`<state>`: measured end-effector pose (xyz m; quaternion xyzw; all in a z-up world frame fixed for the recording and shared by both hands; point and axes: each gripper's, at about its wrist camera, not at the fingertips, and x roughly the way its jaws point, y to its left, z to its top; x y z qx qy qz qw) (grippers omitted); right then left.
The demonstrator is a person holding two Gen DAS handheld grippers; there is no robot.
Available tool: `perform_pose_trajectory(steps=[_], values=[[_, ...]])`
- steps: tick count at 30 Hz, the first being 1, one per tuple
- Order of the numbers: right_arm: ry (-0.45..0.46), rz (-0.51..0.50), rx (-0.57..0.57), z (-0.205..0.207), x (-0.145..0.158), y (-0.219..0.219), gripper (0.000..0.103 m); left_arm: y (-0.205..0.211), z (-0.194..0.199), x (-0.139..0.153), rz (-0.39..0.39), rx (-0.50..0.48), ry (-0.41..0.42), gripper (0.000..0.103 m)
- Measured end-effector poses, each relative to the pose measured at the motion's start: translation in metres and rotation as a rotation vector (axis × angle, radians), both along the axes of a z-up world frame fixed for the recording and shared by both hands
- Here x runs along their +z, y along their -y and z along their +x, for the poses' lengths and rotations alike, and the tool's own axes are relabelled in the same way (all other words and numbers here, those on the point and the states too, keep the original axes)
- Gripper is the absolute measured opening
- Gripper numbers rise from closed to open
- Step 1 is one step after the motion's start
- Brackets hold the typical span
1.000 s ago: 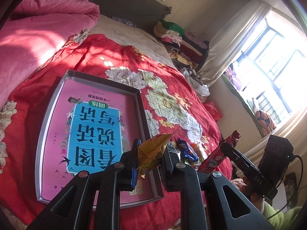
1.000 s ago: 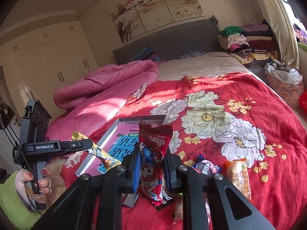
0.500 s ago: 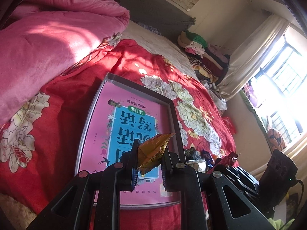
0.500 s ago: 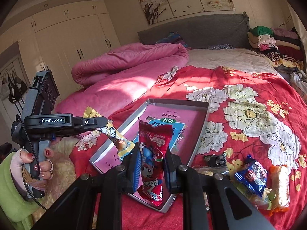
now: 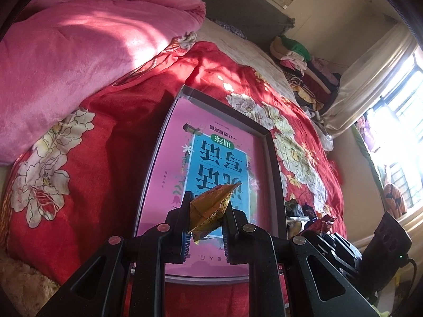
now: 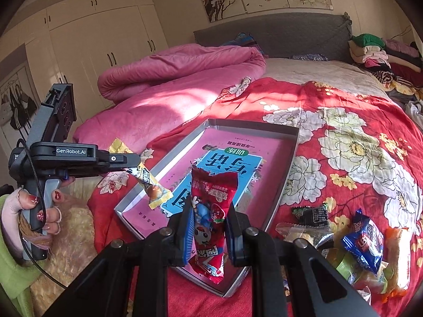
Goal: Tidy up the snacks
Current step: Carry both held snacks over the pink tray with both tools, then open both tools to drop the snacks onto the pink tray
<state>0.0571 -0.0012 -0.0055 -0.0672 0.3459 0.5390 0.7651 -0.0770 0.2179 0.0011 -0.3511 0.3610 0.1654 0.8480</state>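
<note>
A red floral bedspread (image 6: 357, 121) covers the bed, a rumpled pink duvet (image 6: 179, 79) at its head-left corner. The left gripper (image 5: 205, 220) clamps a crinkly yellow foil snack packet (image 5: 208, 211), the right gripper (image 6: 208, 229) a glossy red snack packet (image 6: 211, 200), both above the shallow grey rectangular tray (image 6: 288, 163) near the foot edge

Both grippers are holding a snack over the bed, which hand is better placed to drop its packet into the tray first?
Probably the left. Its yellow packet, clamped in the left gripper, hangs over the tray's near-left corner. The right gripper's red packet also looks over the tray, so it's close.
</note>
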Motion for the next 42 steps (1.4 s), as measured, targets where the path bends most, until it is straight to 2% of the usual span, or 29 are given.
perform_pose_trajectory(steps=[9,24,28,31,34,36,42], values=[[-0.087,-0.019,0.007,0.005,-0.016,-0.002,0.021,-0.002,0.006,-0.020,-0.032,-0.001,-0.043,0.020],[-0.126,-0.048,0.021,0.004,-0.024,-0.004,0.022,-0.006,0.011,-0.034,-0.064,0.014,-0.078,0.021],[-0.138,-0.048,0.018,0.004,-0.025,-0.002,0.037,-0.007,0.011,-0.035,-0.067,0.018,-0.075,0.022],[-0.139,-0.047,0.015,0.005,-0.025,-0.001,0.039,-0.007,0.011,-0.035,-0.061,0.017,-0.073,0.024],[-0.139,-0.044,0.011,0.005,-0.024,0.001,0.043,-0.007,0.012,-0.035,-0.053,0.019,-0.080,0.032],[-0.139,-0.041,0.006,0.005,-0.023,0.003,0.045,-0.006,0.013,-0.035,-0.047,0.018,-0.082,0.044],[-0.122,-0.037,-0.007,0.006,-0.019,0.009,0.046,-0.003,0.015,-0.027,0.004,0.016,-0.072,0.057]])
